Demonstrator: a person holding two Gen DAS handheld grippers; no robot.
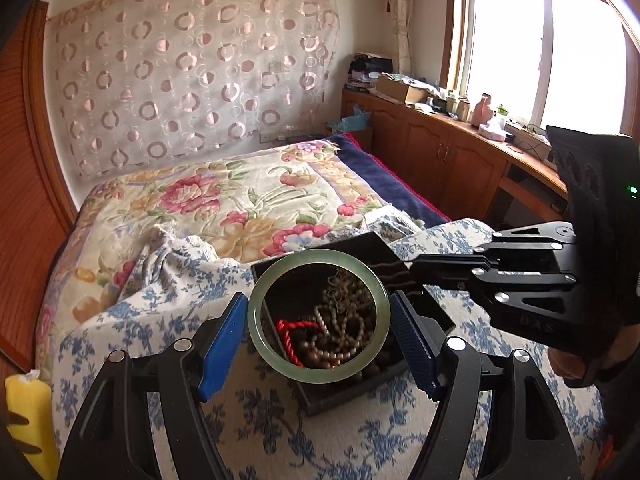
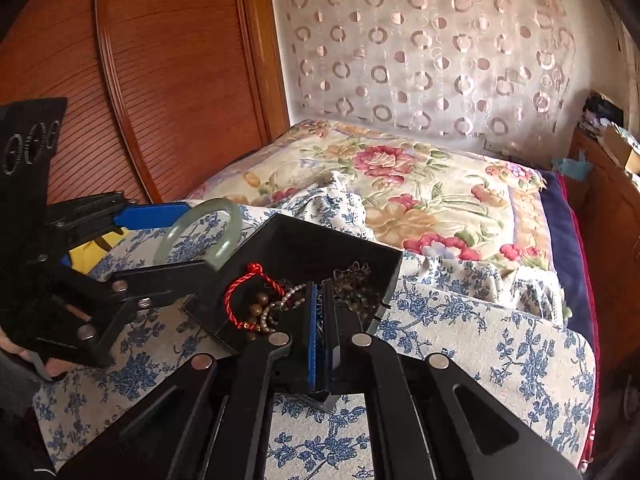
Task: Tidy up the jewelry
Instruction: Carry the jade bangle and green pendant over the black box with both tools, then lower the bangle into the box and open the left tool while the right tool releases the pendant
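A pale green jade bangle [image 1: 256, 320] is clamped between the blue pads of my left gripper [image 1: 318, 312], held just above an open black jewelry box [image 1: 384, 252]. The box holds brown bead strings [image 1: 340, 344] and a red cord [image 1: 290, 330]. In the right wrist view the bangle [image 2: 228, 216] hangs at the box's left rim. My right gripper [image 2: 320, 316] is shut on the near wall of the box [image 2: 288, 236], steadying it; beads [image 2: 260, 304] and the red cord [image 2: 236, 292] lie inside.
The box sits on a blue-flowered white cushion [image 1: 360, 432] on a bed with a floral quilt [image 1: 224, 200]. A yellow object [image 1: 28, 412] lies at the left. Wooden cabinets [image 1: 440, 148] with clutter run under the window at the right.
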